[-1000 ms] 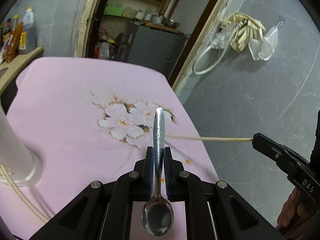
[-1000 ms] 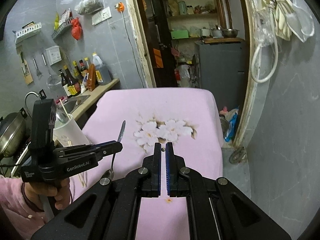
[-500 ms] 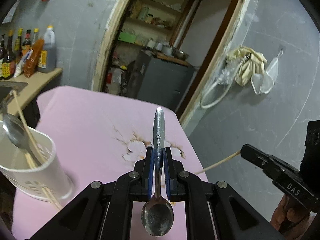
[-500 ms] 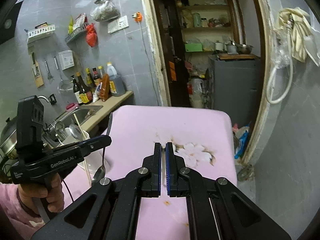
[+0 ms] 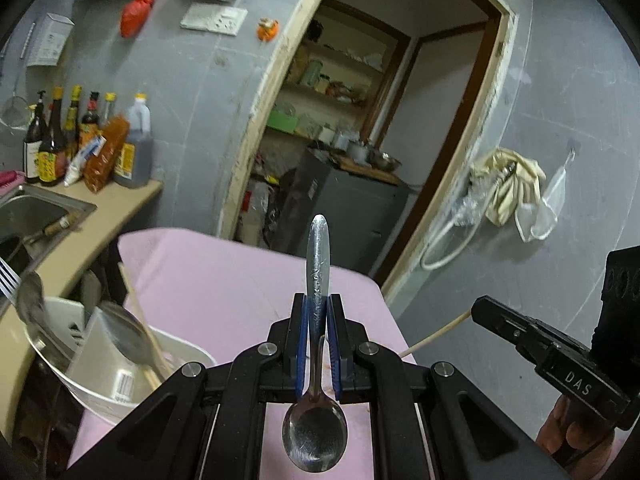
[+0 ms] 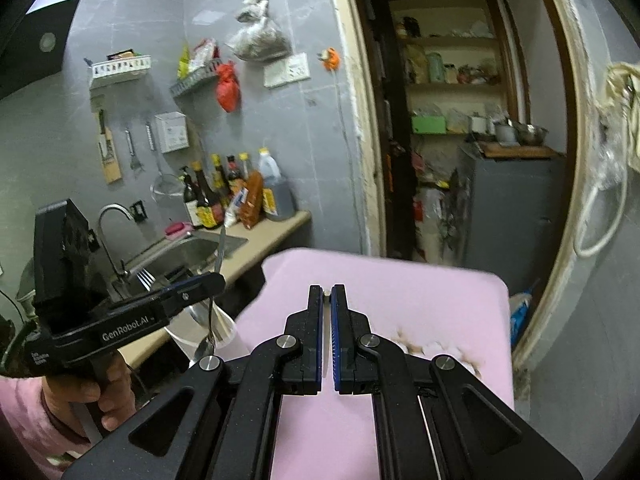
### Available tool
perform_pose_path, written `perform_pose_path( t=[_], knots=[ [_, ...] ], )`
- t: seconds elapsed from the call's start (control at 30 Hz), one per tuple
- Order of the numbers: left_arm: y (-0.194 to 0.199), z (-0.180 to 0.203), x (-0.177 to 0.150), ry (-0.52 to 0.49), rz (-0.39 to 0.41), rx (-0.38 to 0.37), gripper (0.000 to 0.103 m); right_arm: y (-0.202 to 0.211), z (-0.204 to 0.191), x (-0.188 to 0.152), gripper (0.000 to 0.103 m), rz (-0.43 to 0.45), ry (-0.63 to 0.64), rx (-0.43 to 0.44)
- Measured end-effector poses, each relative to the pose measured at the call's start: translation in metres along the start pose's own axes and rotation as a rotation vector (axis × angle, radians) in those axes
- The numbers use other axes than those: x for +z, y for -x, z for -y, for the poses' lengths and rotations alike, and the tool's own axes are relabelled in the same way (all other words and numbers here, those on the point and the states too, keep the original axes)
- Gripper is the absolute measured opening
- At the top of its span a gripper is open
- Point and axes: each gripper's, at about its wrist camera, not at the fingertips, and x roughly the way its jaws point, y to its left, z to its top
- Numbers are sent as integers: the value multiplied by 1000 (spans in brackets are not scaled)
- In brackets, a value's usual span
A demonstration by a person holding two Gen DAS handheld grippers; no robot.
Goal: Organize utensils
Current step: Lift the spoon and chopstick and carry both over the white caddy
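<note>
My left gripper (image 5: 317,304) is shut on a steel spoon (image 5: 316,432), handle pointing up and forward, bowl hanging toward the camera. It hovers above the pink table (image 5: 224,280), just right of a white utensil holder (image 5: 100,380) that holds spoons, a fork and chopsticks. My right gripper (image 6: 327,294) is shut on a thin wooden chopstick (image 5: 436,336); in its own view only the chopstick's end (image 6: 327,292) shows between the pads. In the right wrist view the left gripper (image 6: 200,284) holds the spoon (image 6: 210,320) over the holder (image 6: 216,332).
A sink (image 6: 188,252) and a counter with sauce bottles (image 6: 232,196) lie left of the table. A doorway with a grey cabinet (image 6: 516,208) is behind it. The grey wall (image 5: 540,240) is close on the right.
Both grippers have risen and tilted upward. The left gripper has carried the spoon left toward the white holder, which now fills the lower left of its view.
</note>
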Motion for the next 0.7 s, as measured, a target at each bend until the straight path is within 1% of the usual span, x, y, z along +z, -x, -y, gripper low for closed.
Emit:
perform_pose_path(
  t=[0.23, 0.4, 0.5, 0.7],
  knots=[
    [21, -36, 32, 24, 81, 24, 9, 0, -41, 39, 4, 67, 69, 48],
    [30, -68, 51, 46, 129, 63, 9, 0, -69, 56, 4, 96, 93, 82],
    [35, -87, 58, 53, 150, 87, 9, 0, -85, 62, 4, 100, 96, 95],
    [42, -129, 67, 79, 174, 117, 9, -1, -111, 68, 4, 87, 119, 89]
  ],
)
